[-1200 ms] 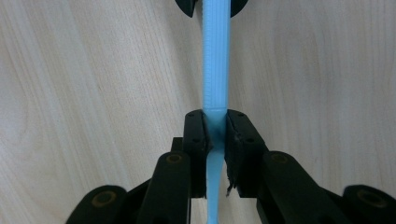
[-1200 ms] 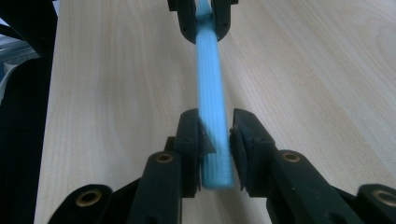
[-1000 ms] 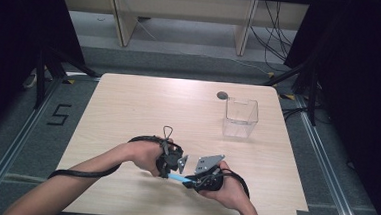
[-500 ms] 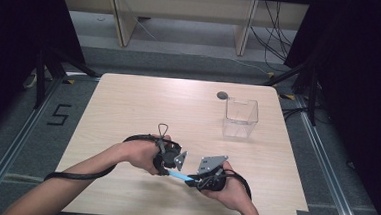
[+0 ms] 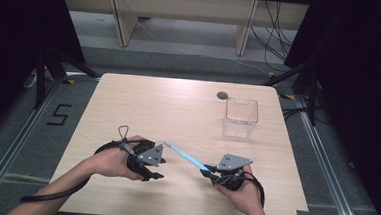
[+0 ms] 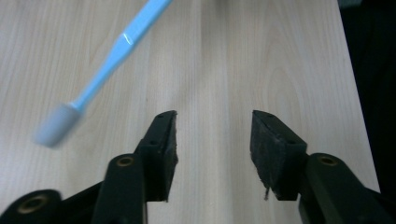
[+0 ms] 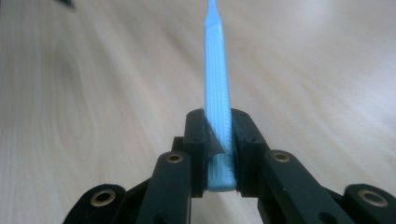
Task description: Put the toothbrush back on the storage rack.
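The right tongs [image 7: 219,140] are clenched on the ribbed handle end of a slim light-blue plastic toothbrush [image 7: 217,100], the two black pads pressing on either side of the handle near its butt, with the shaft running straight away from the jaws above the pale wood-grain tabletop [image 7: 327,70]. In the high view the right tongs [image 5: 205,172] sit near the front edge of the tabletop [image 5: 149,100], right of centre, and the toothbrush [image 5: 188,157] slants up and to the left from them, its pale head end reaching to just beside the grey three-cornered plate on the left tongs [image 5: 156,176]. The left tongs are released: in the left gripper view the left tongs [image 6: 213,140] show both black jaws standing apart with bare wood between them, having just been opening, and nothing lies between the pads. In that view the toothbrush [image 6: 107,65] crosses the upper left, its whitish bristle head blurred, to the left of the left-hand jaw and clear of it. A clear, square-sided plastic container [image 5: 240,118] stands upright on the far right part of the tabletop, well apart from both tongs, with a small dark round disc [image 5: 222,95] lying just beyond its far left corner. A cable trails from each of the tongs toward the front edge.
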The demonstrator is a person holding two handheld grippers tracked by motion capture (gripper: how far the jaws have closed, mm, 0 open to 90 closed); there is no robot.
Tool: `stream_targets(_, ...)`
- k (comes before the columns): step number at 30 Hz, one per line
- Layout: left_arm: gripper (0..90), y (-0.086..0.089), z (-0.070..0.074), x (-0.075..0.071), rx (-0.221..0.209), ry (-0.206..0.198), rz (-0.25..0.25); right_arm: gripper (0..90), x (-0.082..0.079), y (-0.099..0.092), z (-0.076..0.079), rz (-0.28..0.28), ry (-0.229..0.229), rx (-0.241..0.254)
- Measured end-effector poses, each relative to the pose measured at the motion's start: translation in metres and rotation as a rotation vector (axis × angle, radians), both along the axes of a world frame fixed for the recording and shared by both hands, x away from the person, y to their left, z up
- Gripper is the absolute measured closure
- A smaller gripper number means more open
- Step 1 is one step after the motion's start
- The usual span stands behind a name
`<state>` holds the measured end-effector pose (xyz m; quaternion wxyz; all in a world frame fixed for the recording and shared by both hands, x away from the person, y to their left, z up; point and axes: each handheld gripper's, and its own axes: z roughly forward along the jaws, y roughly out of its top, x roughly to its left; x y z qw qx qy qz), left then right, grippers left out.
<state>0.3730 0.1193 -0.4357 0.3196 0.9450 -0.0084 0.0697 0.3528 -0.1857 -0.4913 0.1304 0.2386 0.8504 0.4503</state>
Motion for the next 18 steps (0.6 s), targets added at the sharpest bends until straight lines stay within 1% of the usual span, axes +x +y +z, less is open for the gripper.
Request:
stream_targets(2,46.7,0.005,-0.008,0.001,-0.071,0.024,0.040,78.8,-0.003,-0.004,0.003,-0.049,-0.007,0.038)
stream_targets(3,45.2,0.007,-0.012,0.002,-0.111,0.034,0.064,78.8,-0.001,-0.006,0.004,-0.054,-0.043,0.048)
stream_targets(4,44.1,0.007,-0.012,0.002,-0.111,0.034,0.064,78.8,-0.001,-0.006,0.004,-0.054,-0.043,0.048)
stream_targets(5,42.7,0.009,-0.018,0.001,-0.184,0.065,0.114,78.8,-0.003,-0.009,0.006,-0.102,-0.055,0.091)
stream_targets(6,41.8,0.009,-0.018,0.001,-0.184,0.065,0.114,78.8,-0.002,-0.011,0.007,-0.102,-0.083,0.094)
stream_targets(7,41.8,0.010,-0.021,0.002,-0.219,0.075,0.128,78.8,-0.002,-0.011,0.007,-0.102,-0.083,0.094)
stream_targets(8,40.4,0.011,-0.023,0.002,-0.245,0.082,0.154,78.8,-0.003,-0.012,0.009,-0.116,-0.091,0.106)
stream_targets(9,38.2,0.014,-0.025,0.004,-0.300,0.090,0.189,78.8,-0.003,-0.012,0.010,-0.140,-0.114,0.139)
stream_targets(10,37.6,0.014,-0.025,0.004,-0.300,0.090,0.189,78.8,-0.003,-0.012,0.010,-0.140,-0.114,0.139)
stream_targets(11,36.2,0.015,-0.026,0.005,-0.364,0.120,0.243,78.8,-0.002,-0.013,0.013,-0.166,-0.133,0.170)
stream_targets(12,35.9,0.015,-0.026,0.005,-0.364,0.120,0.243,78.8,-0.003,-0.013,0.014,-0.173,-0.135,0.177)
stream_targets(13,35.7,0.015,-0.027,0.007,-0.417,0.135,0.283,78.8,-0.002,-0.013,0.015,-0.181,-0.152,0.185)
stream_targets(14,35.4,0.015,-0.027,0.007,-0.417,0.135,0.283,78.8,-0.002,-0.013,0.015,-0.181,-0.152,0.185)
stream_targets(15,35.1,0.015,-0.027,0.009,-0.469,0.149,0.323,78.7,-0.002,-0.013,0.016,-0.194,-0.172,0.205)
stream_targets(16,35.0,0.015,-0.027,0.009,-0.469,0.149,0.323,78.7,-0.002,-0.013,0.016,-0.194,-0.172,0.205)
stream_targets(17,34.6,0.015,-0.026,0.013,-0.521,0.158,0.356,78.8,-0.003,-0.011,0.018,-0.214,-0.169,0.234)
stream_targets(18,34.3,0.015,-0.025,0.015,-0.535,0.160,0.366,78.8,-0.003,-0.011,0.020,-0.210,-0.171,0.235)
